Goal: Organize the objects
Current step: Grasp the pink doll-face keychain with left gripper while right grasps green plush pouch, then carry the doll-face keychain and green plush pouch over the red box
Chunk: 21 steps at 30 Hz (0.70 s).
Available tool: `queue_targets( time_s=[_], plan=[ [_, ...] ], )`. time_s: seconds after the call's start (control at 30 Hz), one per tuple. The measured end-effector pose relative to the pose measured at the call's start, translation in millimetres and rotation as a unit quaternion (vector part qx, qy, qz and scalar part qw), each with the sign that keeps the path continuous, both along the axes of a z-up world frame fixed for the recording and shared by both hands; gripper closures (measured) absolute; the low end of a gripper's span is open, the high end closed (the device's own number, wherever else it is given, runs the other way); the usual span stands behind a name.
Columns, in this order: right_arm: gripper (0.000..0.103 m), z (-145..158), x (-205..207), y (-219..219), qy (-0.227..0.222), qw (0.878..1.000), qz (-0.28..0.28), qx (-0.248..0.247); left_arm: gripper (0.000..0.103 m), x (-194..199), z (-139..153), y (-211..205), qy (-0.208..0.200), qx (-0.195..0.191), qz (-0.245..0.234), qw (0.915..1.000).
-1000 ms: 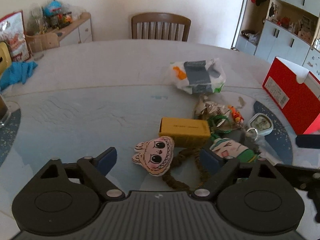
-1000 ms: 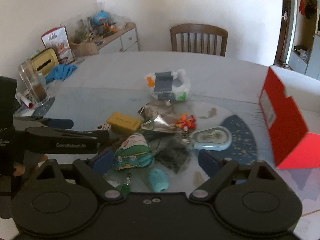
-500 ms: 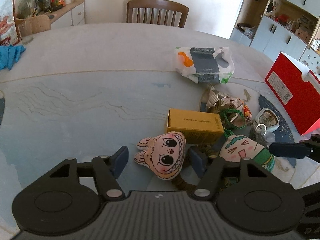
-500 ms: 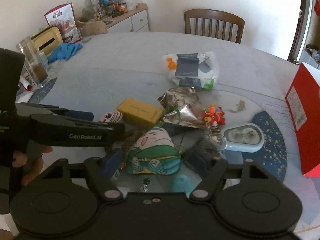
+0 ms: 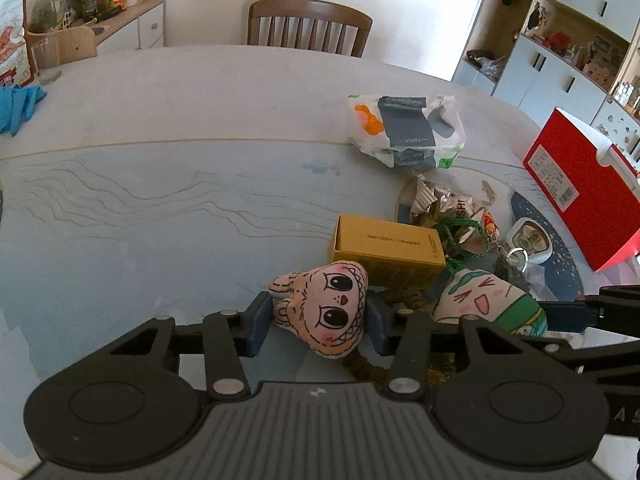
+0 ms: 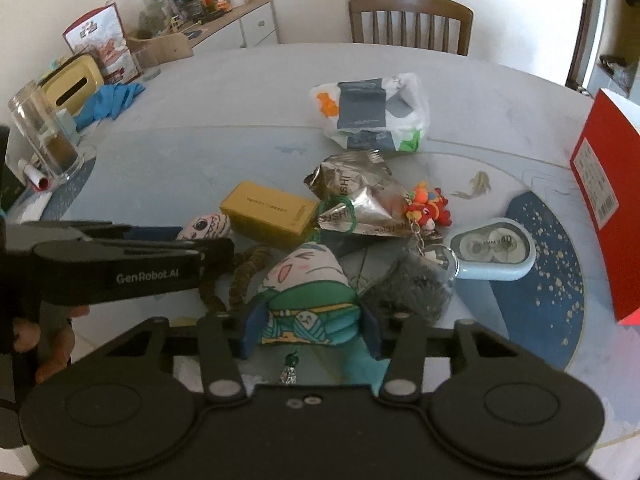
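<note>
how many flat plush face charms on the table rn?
2. The pink bunny-eared charm sits between the left gripper fingers; the green-robed charm sits between the right gripper fingers. More may hide under clutter.

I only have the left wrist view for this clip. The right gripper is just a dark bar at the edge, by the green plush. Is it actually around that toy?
Observer: Yes. In the right wrist view the right gripper straddles the green plush, one pad on each side. I cannot tell whether they press it.
Operator: Is anything hanging off that plush?
Observer: A small bead charm dangles from its near edge, between the fingers.
Operator: What sits left of the pile, outside my frame?
Observer: A yellow tissue box and a clear jar stand at the far left.
</note>
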State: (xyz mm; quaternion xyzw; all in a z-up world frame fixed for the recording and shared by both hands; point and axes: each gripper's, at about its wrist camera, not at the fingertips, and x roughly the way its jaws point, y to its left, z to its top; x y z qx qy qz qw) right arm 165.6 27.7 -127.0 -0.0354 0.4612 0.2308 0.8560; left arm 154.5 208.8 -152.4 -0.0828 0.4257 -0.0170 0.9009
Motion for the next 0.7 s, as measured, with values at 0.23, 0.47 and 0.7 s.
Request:
queue_targets(
  time_s=[0.23,0.47,0.7],
  plan=[
    [0.077,11,-3,-2,-0.006,1.000,-0.005,0.013,0.056,-6,15,-2,-0.010,-0.001,-0.008,0.9999],
    [0.082,21,-9,-5,-0.015,1.000,-0.007,0.020,0.056,-13,35,-4,-0.018,-0.012,-0.016,0.9996],
    [0.082,42,-17,-18,-0.029,0.999,-0.013,0.042,0.056,-20,60,-14,-0.026,-0.013,-0.041,0.9988]
  ],
)
